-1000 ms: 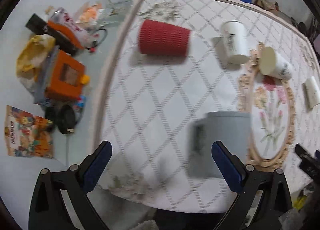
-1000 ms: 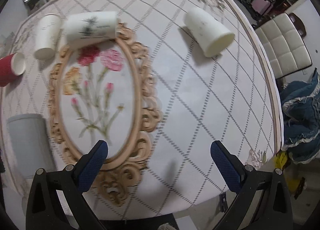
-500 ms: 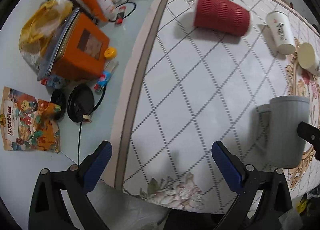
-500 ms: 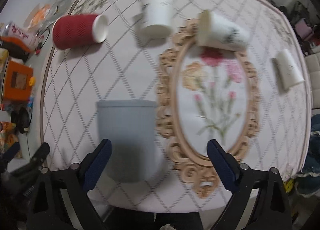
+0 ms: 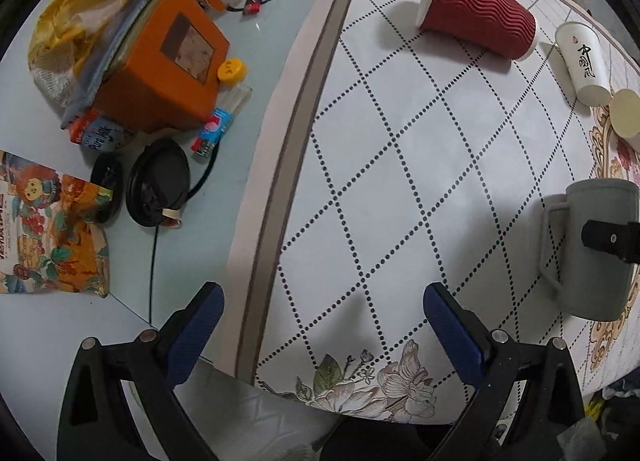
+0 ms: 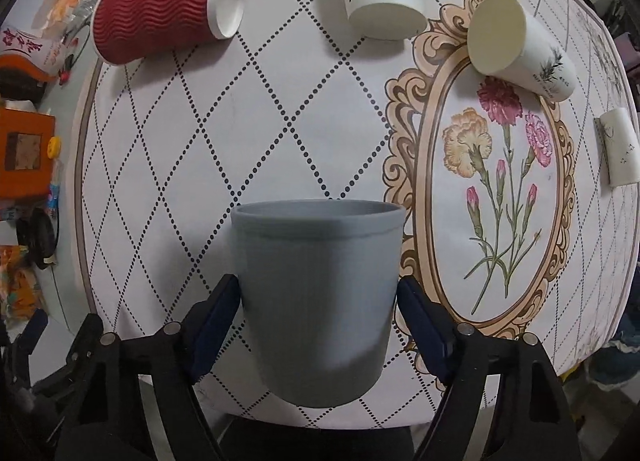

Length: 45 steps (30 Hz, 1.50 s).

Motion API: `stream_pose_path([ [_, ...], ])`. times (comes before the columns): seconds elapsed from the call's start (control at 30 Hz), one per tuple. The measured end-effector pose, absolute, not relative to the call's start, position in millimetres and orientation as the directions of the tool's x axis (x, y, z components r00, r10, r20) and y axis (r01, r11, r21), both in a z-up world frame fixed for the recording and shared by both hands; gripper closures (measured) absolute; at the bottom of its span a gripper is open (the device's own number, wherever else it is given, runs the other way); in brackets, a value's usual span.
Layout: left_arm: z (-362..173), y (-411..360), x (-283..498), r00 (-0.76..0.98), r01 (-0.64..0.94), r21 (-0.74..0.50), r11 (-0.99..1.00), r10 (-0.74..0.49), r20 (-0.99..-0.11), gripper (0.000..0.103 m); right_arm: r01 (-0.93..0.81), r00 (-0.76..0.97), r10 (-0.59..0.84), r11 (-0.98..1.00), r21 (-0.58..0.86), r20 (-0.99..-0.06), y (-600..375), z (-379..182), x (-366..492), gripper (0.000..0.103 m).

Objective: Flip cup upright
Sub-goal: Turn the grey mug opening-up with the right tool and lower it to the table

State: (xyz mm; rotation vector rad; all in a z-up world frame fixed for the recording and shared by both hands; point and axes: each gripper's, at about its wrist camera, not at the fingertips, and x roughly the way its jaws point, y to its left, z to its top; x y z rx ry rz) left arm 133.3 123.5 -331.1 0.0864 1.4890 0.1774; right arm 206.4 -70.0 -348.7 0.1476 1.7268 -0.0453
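Since a moment ago, my left gripper (image 5: 320, 325) has swung leftward over the counter (image 5: 400, 165) edge, spread wide and holding nothing. From my right wrist camera, the right gripper (image 6: 318, 315) has closed in, its pads pressing both sides of the gray mug (image 6: 318, 289), which lies near the counter's front edge.

Right gripper (image 6: 318, 303) swung from the floral oval to the grey mug (image 6: 316, 301), now straddling it, pads at both sides; left gripper (image 5: 320, 325) shifted leftward off it.

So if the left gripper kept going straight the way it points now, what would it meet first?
Probably nothing but the diamond-patterned tablecloth near its border: the left gripper is open and empty. The red ripple cup lies farther on, though depth is unclear.
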Motion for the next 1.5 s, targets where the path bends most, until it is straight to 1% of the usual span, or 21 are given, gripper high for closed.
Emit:
stream_pose_path([
  [0.17,-329,120,138,0.081,-0.056,0.144,0.988,0.148,-0.986,0.001,0.211,-0.110,0.158,0.969,0.132,-0.981,-87,-344,201,0.021],
  [0.33,-328,116,154,0.097,-0.057,0.086,0.995,0.091,-0.991,0.000,0.265,0.036,0.151,0.952,0.155,-0.988,-104,-320,193,0.021],
  [0.47,-328,107,172,0.112,-0.050,0.062,0.997,0.067,-0.991,0.000,0.282,0.173,0.097,0.949,0.144,-0.980,-113,-301,198,0.021],
  [0.57,-333,100,184,0.114,-0.048,0.067,0.997,0.072,-0.991,0.000,0.288,0.280,0.041,0.949,0.125,-0.959,-118,-291,202,0.021],
  [0.83,-350,90,201,0.119,-0.040,0.098,0.994,0.102,-0.988,0.000,0.289,0.461,-0.125,0.957,0.016,-0.879,-125,-299,222,0.021],
  [0.93,-354,87,198,0.120,-0.023,0.104,0.994,0.106,-0.987,0.000,0.293,0.478,-0.154,0.956,-0.008,-0.865,-120,-309,217,0.021],
  [1.13,-356,86,183,0.118,0.005,0.099,0.995,0.097,-0.988,0.000,0.269,0.516,-0.172,0.963,-0.033,-0.839,-110,-307,187,0.020],
  [1.4,-346,86,156,0.148,0.033,0.114,0.993,0.108,-0.983,0.000,0.263,0.464,-0.133,0.965,-0.007,-0.875,-107,-317,156,0.020],
  [1.5,-333,82,139,0.165,0.025,0.119,0.993,0.113,-0.980,0.000,0.265,0.452,-0.122,0.964,0.002,-0.884,-108,-317,145,0.019],
])
